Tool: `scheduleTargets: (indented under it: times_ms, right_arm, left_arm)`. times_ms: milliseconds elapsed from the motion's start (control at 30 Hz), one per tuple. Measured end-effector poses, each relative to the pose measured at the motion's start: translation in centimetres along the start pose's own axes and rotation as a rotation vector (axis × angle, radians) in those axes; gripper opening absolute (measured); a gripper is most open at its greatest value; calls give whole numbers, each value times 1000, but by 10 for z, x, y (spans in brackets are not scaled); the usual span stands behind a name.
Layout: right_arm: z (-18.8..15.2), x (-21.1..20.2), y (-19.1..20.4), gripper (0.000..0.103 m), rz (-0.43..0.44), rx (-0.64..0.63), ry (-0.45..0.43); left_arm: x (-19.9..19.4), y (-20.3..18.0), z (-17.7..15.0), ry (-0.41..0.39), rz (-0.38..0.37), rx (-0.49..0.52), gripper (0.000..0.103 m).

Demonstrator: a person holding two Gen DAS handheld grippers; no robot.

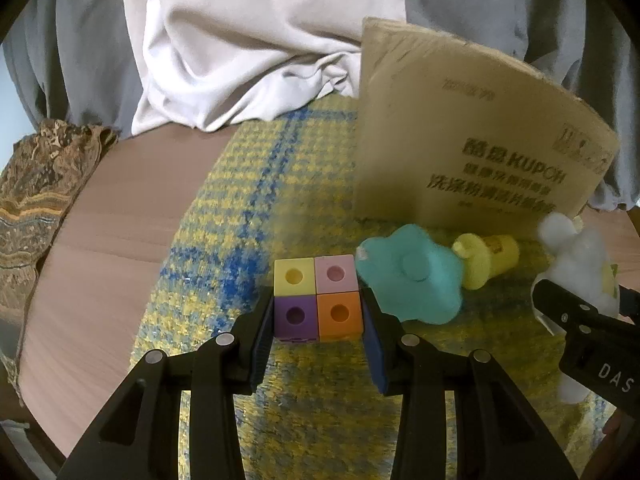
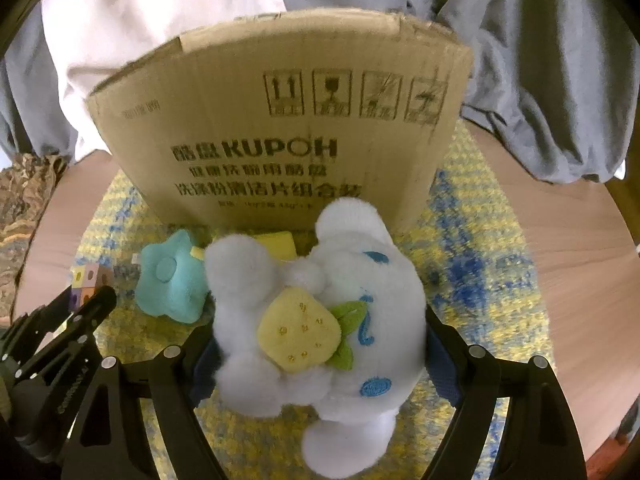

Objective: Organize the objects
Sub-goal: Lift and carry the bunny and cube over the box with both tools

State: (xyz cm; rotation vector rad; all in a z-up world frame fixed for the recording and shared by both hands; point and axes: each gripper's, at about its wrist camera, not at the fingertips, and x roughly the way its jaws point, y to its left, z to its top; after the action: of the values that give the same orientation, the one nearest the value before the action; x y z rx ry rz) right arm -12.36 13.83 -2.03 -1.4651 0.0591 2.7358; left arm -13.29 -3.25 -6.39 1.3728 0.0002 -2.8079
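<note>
My left gripper is shut on a block of four joined cubes coloured yellow, pink, purple and orange, its blue pads pressing the block's two sides just above the mat. My right gripper is shut on a white plush toy that carries a yellow strawberry on its front. The plush fills the space between the fingers and hides their tips. A teal star-shaped plush lies right of the cubes, with a small yellow bottle-like toy beside it.
A cardboard box with printed lettering stands upright at the back of a yellow and blue woven mat on a wooden table. A person in a white top sits behind it. Patterned cloth lies far left.
</note>
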Motion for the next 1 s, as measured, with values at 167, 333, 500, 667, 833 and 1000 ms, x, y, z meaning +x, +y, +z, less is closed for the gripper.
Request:
scheduleTargets:
  times_ms: [167, 333, 500, 667, 833, 1000]
  right_arm:
    - [8, -15, -2, 84, 8, 11, -30]
    - [15, -25, -11, 84, 12, 16, -73]
    - [23, -47, -20, 84, 13, 26, -118]
    - [31, -69, -27, 84, 17, 35, -168]
    - [39, -87, -31, 84, 19, 37, -210]
    - [46, -100, -32, 84, 21, 36, -243]
  left_arm:
    - [-15, -6, 5, -25, -8, 6, 40]
    - [-30, -15, 15, -60, -13, 27, 40]
    - [-48, -24, 27, -101, -24, 46, 40]
    - [-69, -34, 42, -149, -40, 58, 40]
    - [-85, -41, 54, -183, -50, 68, 40]
    - [-93, -44, 63, -210, -53, 75, 40]
